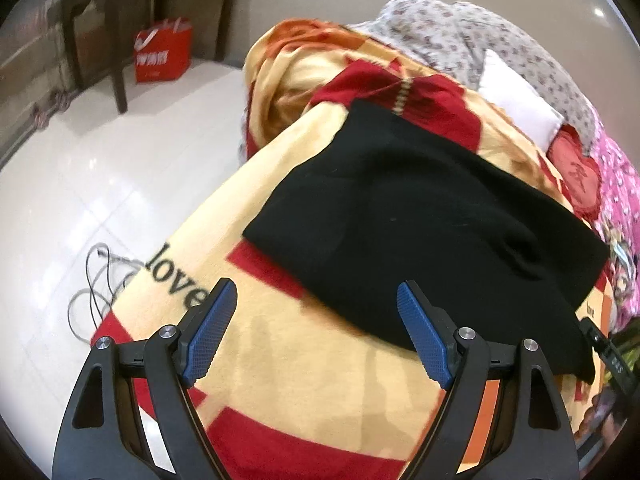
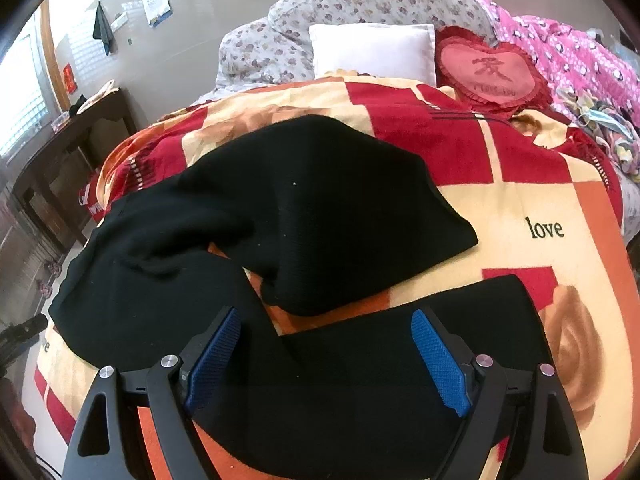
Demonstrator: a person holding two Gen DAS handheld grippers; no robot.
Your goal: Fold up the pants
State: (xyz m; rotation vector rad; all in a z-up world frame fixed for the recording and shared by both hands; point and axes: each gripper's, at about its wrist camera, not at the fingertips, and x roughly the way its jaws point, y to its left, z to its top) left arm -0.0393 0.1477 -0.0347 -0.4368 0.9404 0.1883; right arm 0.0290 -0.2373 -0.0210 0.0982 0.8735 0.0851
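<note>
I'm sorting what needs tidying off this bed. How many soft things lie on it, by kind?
Black knit pants: 1
Red, cream and orange "love" blanket: 1
White square pillow: 1
Red heart-shaped cushion: 1
Grey floral quilt: 1
Pink patterned quilt: 1
Total: 6

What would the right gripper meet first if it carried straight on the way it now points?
Most likely the black knit pants: the open right gripper already frames their near leg on the red-and-cream blanket. How far above the cloth it is stays unclear.
</note>
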